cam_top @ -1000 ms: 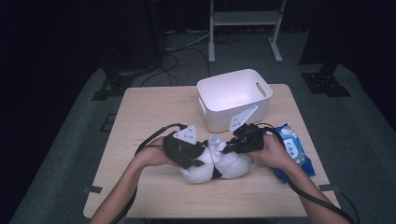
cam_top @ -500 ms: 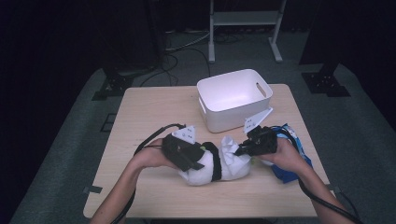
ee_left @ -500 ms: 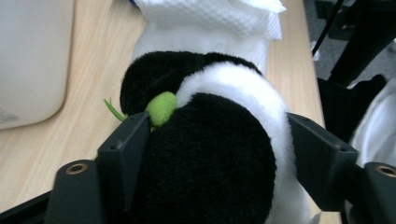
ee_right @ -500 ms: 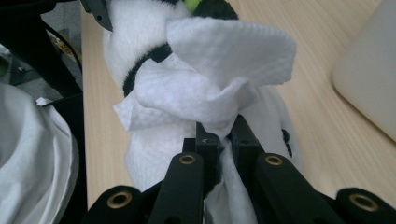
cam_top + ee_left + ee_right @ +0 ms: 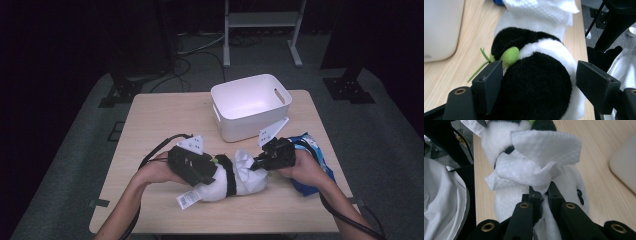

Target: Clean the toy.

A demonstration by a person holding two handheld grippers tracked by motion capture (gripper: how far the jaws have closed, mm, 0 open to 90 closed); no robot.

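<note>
I keep my right tool pinched tight on the white paper towel to wipe the plush panda lying on the table, while my left tool, jaws just opening, straddles its body to steady it.

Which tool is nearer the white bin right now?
Right. The right tool sits just below the bin's front wall, pinching a paper towel. The left tool is farther off to the bin's lower left, straddling the plush toy.
</note>
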